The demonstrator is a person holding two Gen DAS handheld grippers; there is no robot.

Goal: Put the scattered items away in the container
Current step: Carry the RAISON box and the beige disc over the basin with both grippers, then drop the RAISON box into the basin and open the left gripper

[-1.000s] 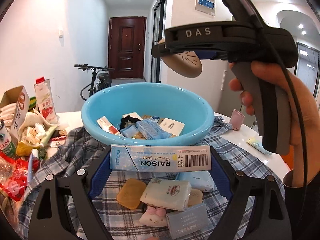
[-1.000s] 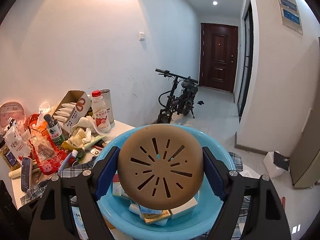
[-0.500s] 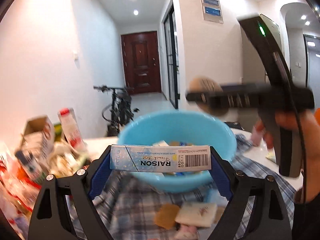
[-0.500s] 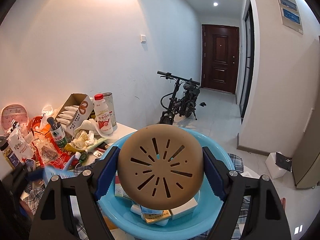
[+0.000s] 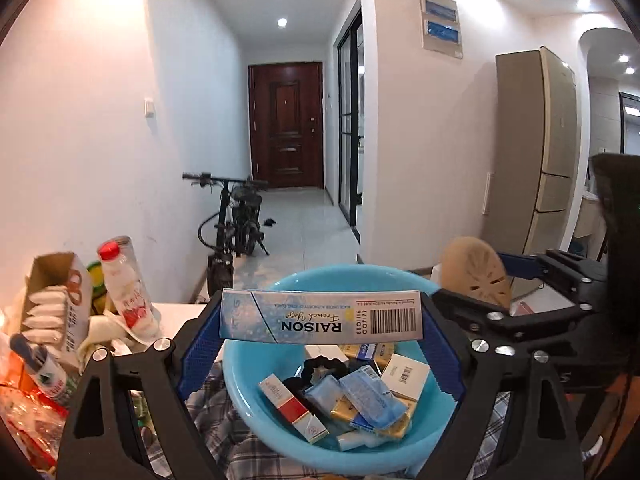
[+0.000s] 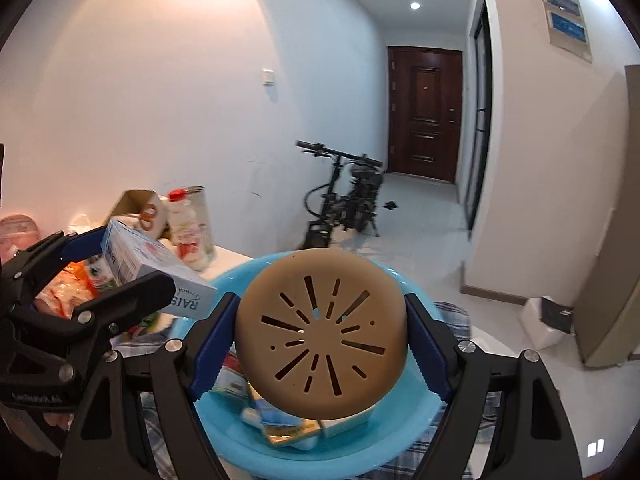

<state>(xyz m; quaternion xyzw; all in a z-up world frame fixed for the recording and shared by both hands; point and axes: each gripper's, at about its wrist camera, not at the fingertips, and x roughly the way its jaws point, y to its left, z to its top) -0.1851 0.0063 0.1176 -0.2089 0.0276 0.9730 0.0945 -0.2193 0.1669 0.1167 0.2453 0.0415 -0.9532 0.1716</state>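
left gripper [image 5: 322, 320]: clamped endwise on the RAISON carton [image 5: 320, 315], carton level across the blue pads, hung over the near half of the blue basin [image 5: 256, 396].
right gripper [image 6: 320, 340]: closed on the tan slotted disc [image 6: 322, 340], pads on its left and right edges, disc face-on to the camera, held above the basin [image 6: 404, 452].
basin contents: small boxes, a red-and-white pack [image 5: 294, 407], blue sachets [image 5: 366, 394], gold bars, a black hair tie [image 5: 316, 368]; already well filled.
basin location: sat on plaid cloth [image 5: 208, 392] on the counter [image 5: 176, 316]; clutter pile with milk bottle [image 5: 128, 292] to its left.
risk 1: both grippers crowded over one basin; looked likely to clash if released together.
risk 2: carton long against the basin; could bridge the pile or tip over the rim if dropped level.
risk 3: disc on edge could roll or bounce off the heap and out, given a high release.
risk 4: cloth under the basin could let it slide if a gripper nudged the rim.
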